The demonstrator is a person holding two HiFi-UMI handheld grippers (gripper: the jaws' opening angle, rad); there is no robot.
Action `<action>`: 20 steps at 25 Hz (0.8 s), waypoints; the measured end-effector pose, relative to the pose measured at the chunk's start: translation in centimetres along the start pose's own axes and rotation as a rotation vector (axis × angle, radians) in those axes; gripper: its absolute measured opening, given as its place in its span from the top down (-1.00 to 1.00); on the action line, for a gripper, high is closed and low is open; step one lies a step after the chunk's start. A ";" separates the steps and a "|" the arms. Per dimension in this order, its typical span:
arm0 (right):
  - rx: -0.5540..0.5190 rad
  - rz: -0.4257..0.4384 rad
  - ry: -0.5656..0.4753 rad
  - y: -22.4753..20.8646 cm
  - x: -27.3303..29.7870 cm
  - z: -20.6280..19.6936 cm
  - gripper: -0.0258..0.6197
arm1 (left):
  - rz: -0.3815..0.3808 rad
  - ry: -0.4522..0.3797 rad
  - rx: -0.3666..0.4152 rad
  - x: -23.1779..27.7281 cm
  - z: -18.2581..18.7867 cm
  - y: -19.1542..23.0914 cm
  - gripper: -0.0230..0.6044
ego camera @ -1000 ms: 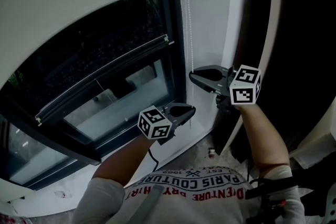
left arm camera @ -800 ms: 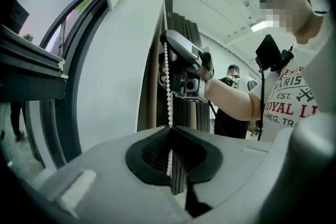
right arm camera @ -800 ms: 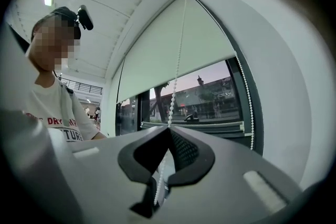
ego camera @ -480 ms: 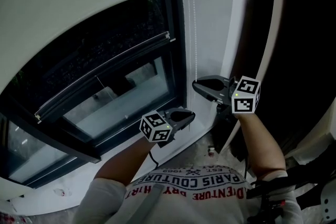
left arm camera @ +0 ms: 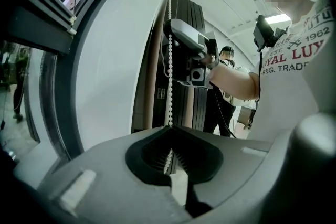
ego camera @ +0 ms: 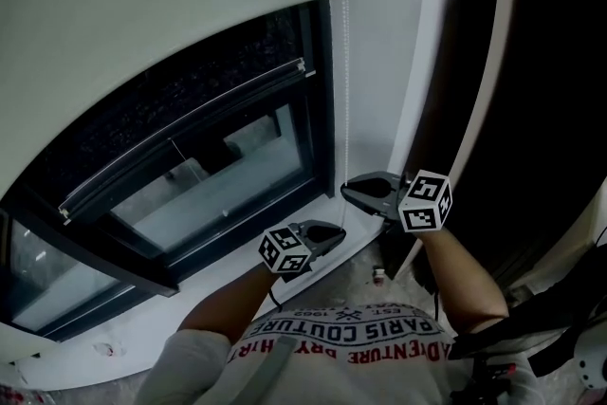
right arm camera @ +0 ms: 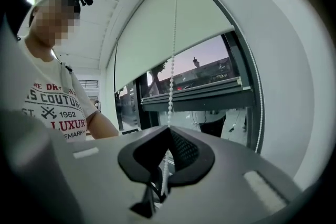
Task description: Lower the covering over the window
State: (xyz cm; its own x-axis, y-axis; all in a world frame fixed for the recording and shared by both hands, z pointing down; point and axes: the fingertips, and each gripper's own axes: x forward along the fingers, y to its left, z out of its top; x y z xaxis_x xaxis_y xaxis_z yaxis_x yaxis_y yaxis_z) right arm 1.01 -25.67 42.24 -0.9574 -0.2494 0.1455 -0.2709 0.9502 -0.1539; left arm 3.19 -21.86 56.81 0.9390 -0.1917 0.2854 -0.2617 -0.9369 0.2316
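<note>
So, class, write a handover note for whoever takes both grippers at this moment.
Left gripper: shut on the bead chain, low near the sill.
Right gripper: shut on the same chain, just above the left.
Blind: covers the upper part of the window; lower glass bare.
Left to do: probably work the chain hand over hand until the blind reaches the sill.

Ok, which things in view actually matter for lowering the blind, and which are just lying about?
In use:
roller blind, partly down
bead chain
left gripper, shut on the chain
right gripper, shut on the chain higher up

Just there:
small object on the floor
person standing in the background
</note>
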 end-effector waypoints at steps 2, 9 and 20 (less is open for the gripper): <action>0.013 -0.001 0.012 -0.2 0.1 -0.9 0.90 | -0.004 0.011 -0.011 0.2 -0.8 0.0 0.90; 0.025 0.010 0.012 -0.4 0.4 -1.2 0.90 | 0.039 0.016 -0.014 -0.2 -1.2 0.9 0.81; 0.025 0.012 0.009 -0.8 1.2 -1.2 0.90 | -0.034 -0.087 0.044 -6.0 10.5 1.8 0.61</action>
State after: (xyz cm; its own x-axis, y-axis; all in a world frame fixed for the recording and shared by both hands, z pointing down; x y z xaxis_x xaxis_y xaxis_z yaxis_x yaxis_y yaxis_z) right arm 0.24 -26.49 43.69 -0.9596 -0.2364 0.1524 -0.2622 0.9480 -0.1803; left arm -0.57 -25.50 45.81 0.9636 -0.1824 0.1956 -0.2209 -0.9550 0.1978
